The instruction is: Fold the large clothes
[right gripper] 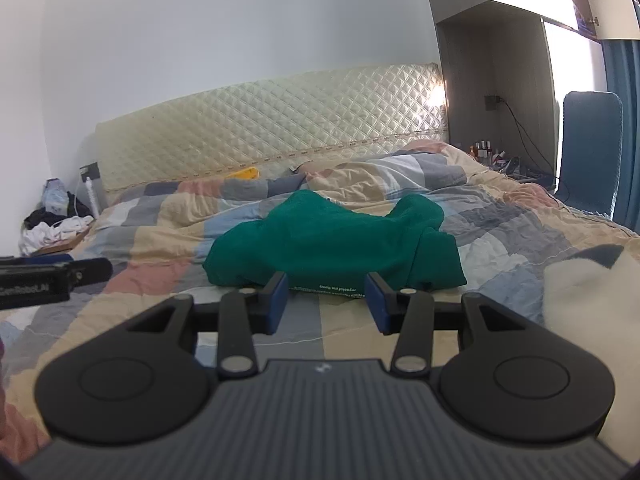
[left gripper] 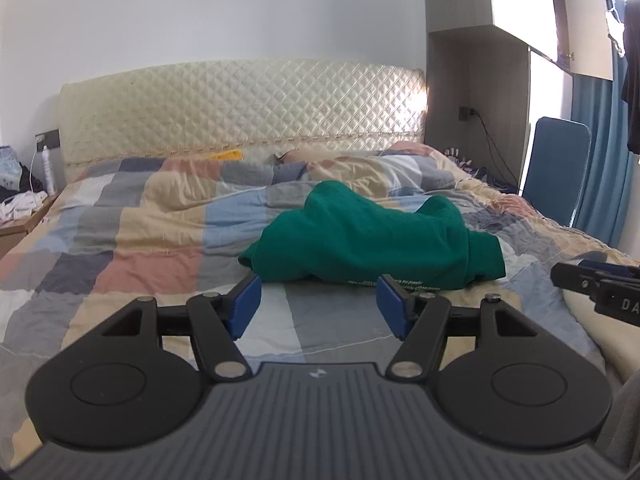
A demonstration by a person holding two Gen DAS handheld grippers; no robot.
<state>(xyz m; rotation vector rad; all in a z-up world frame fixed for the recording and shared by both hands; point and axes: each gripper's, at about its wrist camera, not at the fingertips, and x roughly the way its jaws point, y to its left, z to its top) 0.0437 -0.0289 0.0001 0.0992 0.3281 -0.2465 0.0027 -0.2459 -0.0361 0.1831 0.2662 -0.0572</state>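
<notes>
Green garment point(left gripper: 372, 240) heaped mid-quilt point(left gripper: 140, 240) — both grippers, left point(left gripper: 318, 306) and right point(right gripper: 326, 304), spread, empty, short of its near edge.

You are looking at a green garment point(left gripper: 372, 240) of soft matt knit cloth, rumpled, with small pale print along its near hem. Under it, the patchwork quilt point(left gripper: 160, 232) is thin matt cotton, creased all over. Far behind, the cream headboard point(left gripper: 240, 108) looks like diamond-stitched padding with a slight sheen. Your left gripper point(left gripper: 318, 306) is matt black plastic with dull silver metal pivots, blue matt pads point(left gripper: 246, 304) and a ribbed grey body. At far left, the nightstand point(left gripper: 16, 232) looks wooden.
</notes>
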